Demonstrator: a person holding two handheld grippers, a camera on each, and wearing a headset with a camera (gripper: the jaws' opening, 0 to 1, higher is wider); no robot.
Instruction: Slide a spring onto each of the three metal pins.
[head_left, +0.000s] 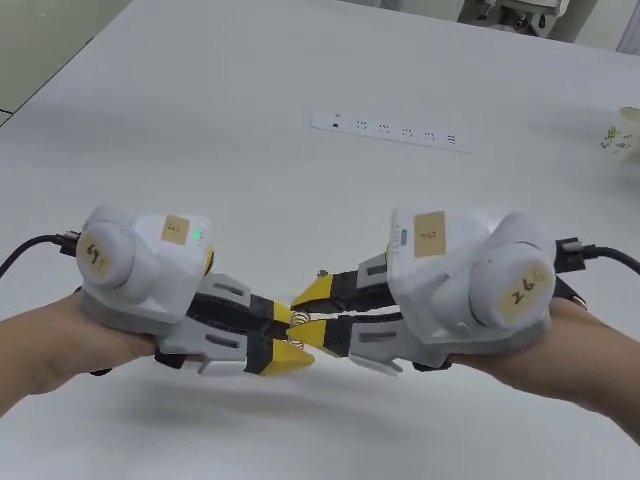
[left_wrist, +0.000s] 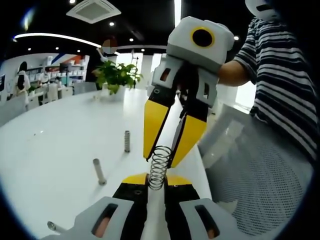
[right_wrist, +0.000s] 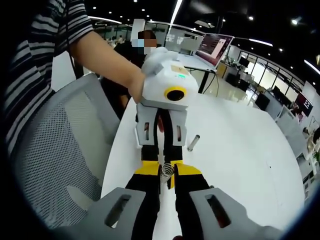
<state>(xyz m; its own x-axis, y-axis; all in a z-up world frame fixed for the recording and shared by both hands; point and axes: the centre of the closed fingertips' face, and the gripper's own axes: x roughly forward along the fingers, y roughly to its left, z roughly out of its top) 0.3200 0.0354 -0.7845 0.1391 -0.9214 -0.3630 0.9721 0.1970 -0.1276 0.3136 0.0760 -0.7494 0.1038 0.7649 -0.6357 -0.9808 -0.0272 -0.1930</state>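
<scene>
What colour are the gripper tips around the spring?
Yellow, best seen in the left gripper view, beside the coiled silver metal spring.

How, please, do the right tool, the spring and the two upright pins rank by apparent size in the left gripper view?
Largest: right tool
Then: spring
Smallest: near pin and far pin, alike; distance leaves them unranked.

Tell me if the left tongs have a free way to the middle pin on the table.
Probably not yet: the left tongs and the right tongs both seem shut on the spring, tip to tip. The middle pin itself stands bare on the table, off to the side.
</scene>
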